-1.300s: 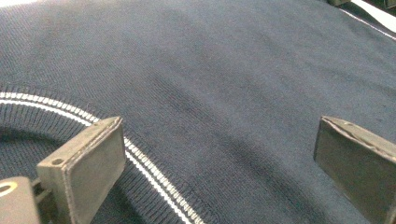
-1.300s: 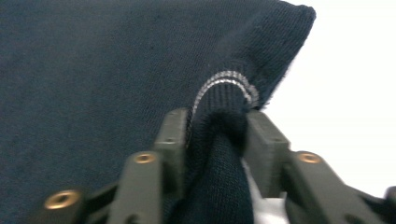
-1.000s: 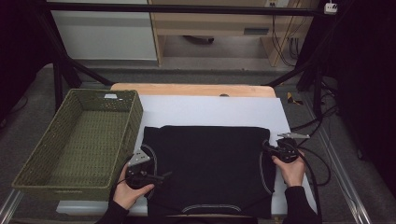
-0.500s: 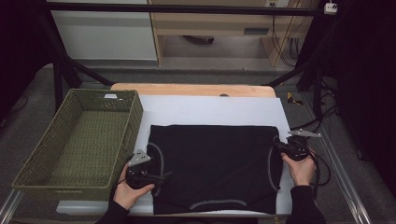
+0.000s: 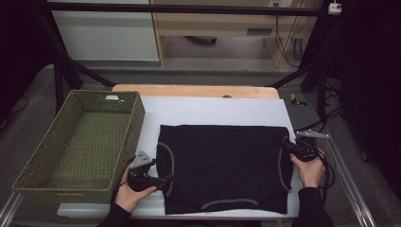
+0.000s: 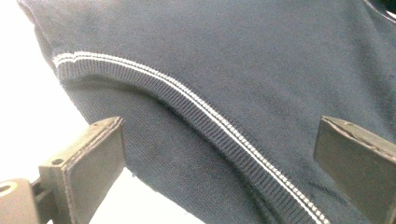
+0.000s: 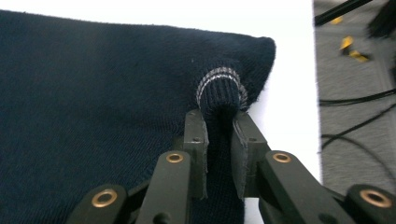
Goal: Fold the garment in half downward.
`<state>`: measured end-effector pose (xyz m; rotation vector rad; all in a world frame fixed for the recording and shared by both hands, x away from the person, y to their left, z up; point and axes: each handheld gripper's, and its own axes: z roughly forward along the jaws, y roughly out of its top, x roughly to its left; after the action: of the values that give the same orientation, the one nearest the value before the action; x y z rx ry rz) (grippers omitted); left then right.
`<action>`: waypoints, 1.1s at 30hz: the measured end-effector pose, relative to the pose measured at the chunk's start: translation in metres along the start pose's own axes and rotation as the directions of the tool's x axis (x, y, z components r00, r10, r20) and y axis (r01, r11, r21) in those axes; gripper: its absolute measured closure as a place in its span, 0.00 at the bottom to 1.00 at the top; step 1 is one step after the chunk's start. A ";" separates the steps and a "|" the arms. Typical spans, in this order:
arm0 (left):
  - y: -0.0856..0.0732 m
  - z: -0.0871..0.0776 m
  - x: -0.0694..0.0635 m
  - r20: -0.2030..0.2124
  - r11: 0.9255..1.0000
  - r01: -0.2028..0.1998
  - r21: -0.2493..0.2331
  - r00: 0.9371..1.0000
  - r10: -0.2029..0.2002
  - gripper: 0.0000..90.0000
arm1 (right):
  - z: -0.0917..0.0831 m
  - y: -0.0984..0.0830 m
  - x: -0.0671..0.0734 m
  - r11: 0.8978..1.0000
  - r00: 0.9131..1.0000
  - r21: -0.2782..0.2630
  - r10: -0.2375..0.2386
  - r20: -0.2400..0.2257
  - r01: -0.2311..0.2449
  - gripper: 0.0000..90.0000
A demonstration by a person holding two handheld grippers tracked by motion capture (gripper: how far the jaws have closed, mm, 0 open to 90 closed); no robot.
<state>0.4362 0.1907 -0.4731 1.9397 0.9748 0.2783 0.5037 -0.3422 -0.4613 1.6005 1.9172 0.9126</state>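
A dark navy sleeveless top (image 5: 222, 161) with white-striped ribbed trim lies spread flat on a white sheet (image 5: 213, 111). My left gripper (image 5: 166, 181) rests at its left armhole. In the left gripper view the left gripper (image 6: 215, 126) stands wide open, with the top (image 6: 233, 56) and its curved trim lying between the jaws, untouched. My right gripper (image 5: 287, 144) is at the top's right armhole. In the right gripper view the right gripper (image 7: 218, 116) is shut on a bunched fold of the top (image 7: 93, 84) with its trim.
A green woven basket (image 5: 137, 120) stands at the left, close beside the left hand. The wooden table edge (image 5: 194, 89) shows behind the sheet. Cables (image 7: 355, 100) lie on the floor to the right of the table, and a dark frame surrounds it.
The right gripper has moved right, drawing the top's right side outward, so the garment now lies wider and flatter. The left hand has stayed put.
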 end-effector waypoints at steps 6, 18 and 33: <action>0.000 0.000 0.000 0.001 1.000 -0.006 0.003 1.000 0.006 0.02 | 0.006 -0.002 0.005 0.998 0.998 -0.021 -0.064 -0.025 0.063 0.72; 0.002 -0.002 -0.001 0.004 1.000 -0.008 -0.006 1.000 0.008 0.02 | -0.011 0.006 0.028 0.988 0.990 -0.125 -0.106 -0.090 0.095 0.15; 0.005 -0.007 0.000 0.002 1.000 -0.006 -0.021 1.000 0.006 0.02 | -0.020 -0.003 0.075 0.988 0.962 -0.117 -0.128 -0.239 0.102 0.01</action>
<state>0.4350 0.1933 -0.4651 1.9234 0.9613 0.2884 0.4721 -0.2727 -0.4463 1.3524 2.0662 1.1874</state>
